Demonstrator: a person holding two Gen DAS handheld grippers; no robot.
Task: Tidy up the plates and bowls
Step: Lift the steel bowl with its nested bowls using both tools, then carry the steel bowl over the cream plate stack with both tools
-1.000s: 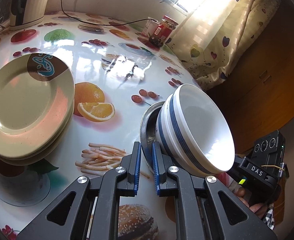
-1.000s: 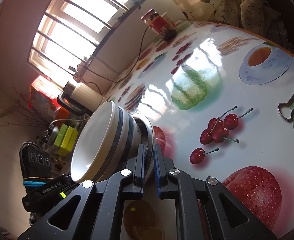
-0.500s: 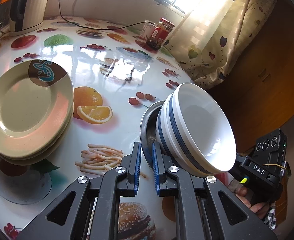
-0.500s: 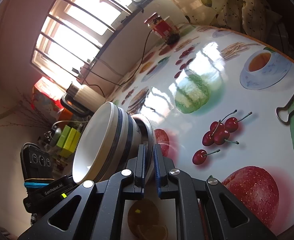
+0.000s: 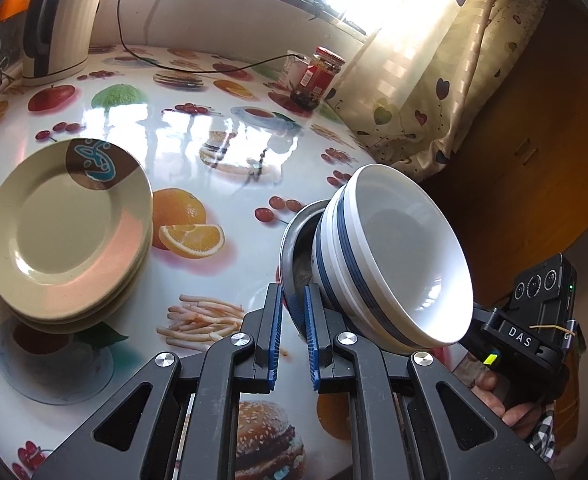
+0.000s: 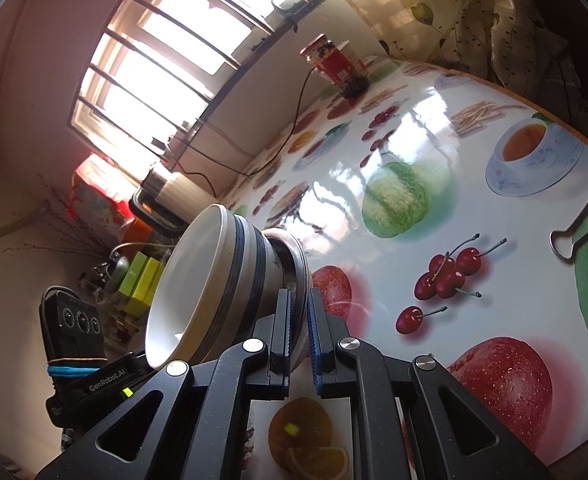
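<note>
A stack of bowls is held in the air between my two grippers: white bowls with blue bands (image 5: pixel 397 256) nested in a steel bowl (image 5: pixel 294 240). My left gripper (image 5: pixel 292 312) is shut on the steel bowl's rim. My right gripper (image 6: pixel 298 316) is shut on the same steel bowl (image 6: pixel 294 256) from the other side, the white bowls (image 6: pixel 210 280) to its left. A stack of cream plates (image 5: pixel 66 228) sits on the table at the left in the left wrist view.
The table has a glossy fruit-print cloth (image 5: pixel 222 152). A kettle (image 5: pixel 60 20) with its cord and a red-labelled jar (image 5: pixel 317 76) stand at the far edge. A curtain (image 5: pixel 433 60) hangs at right. A binder clip (image 6: pixel 577 224) grips the cloth edge.
The bowl stack, held by both grippers, has risen and tilted slightly. The plates stay in place.
</note>
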